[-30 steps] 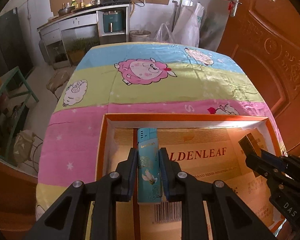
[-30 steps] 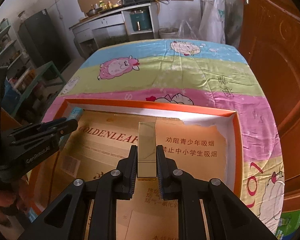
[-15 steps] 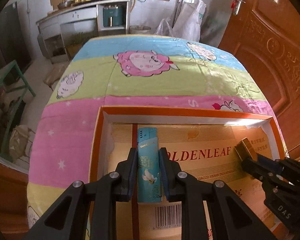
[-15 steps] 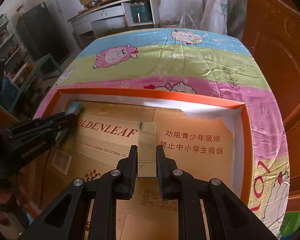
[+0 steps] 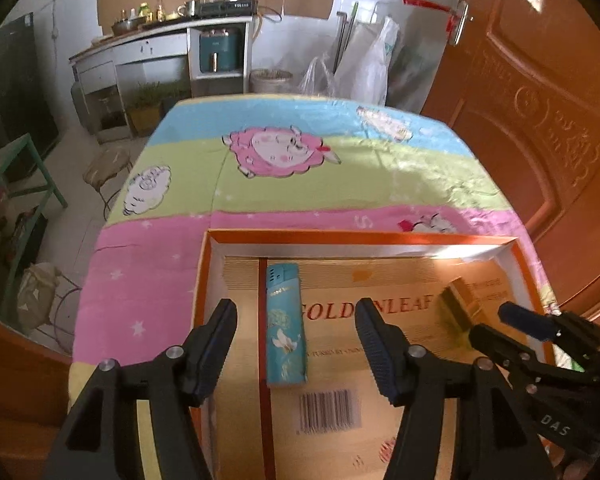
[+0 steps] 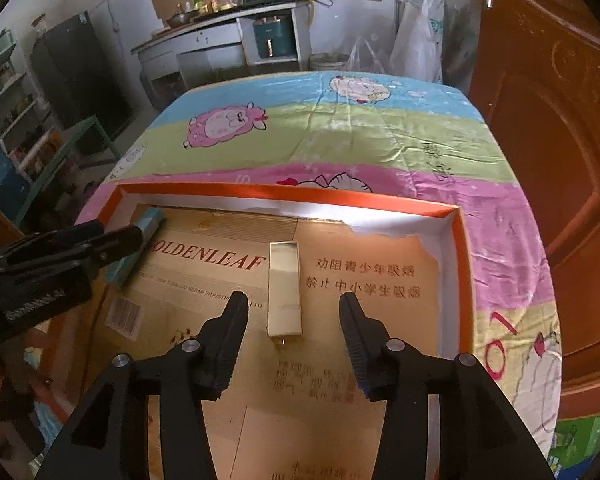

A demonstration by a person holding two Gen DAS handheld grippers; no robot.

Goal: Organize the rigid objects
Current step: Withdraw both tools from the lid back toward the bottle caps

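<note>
A teal lighter (image 5: 285, 324) lies flat on the cardboard floor of an orange-rimmed box (image 5: 340, 236), near its left wall. My left gripper (image 5: 296, 320) is open, its fingers on either side of the lighter and apart from it. A gold rectangular lighter (image 6: 285, 294) lies flat near the box's middle. My right gripper (image 6: 293, 314) is open around it, not touching. The box rim (image 6: 284, 193) shows in the right wrist view, as does the teal lighter (image 6: 138, 240) with the left gripper (image 6: 112, 242). The gold lighter (image 5: 458, 304) and the right gripper (image 5: 504, 320) show in the left wrist view.
The box sits on a table under a striped cartoon-sheep cloth (image 5: 312, 184). A wooden door (image 5: 540, 100) stands close on the right. A kitchen counter (image 5: 160, 40), plastic bags (image 5: 364, 68) and a green frame (image 5: 16, 176) stand beyond the table.
Both grippers have opened and let go: the teal lighter and the gold lighter now lie on the box floor. Both grippers have drawn back slightly.
</note>
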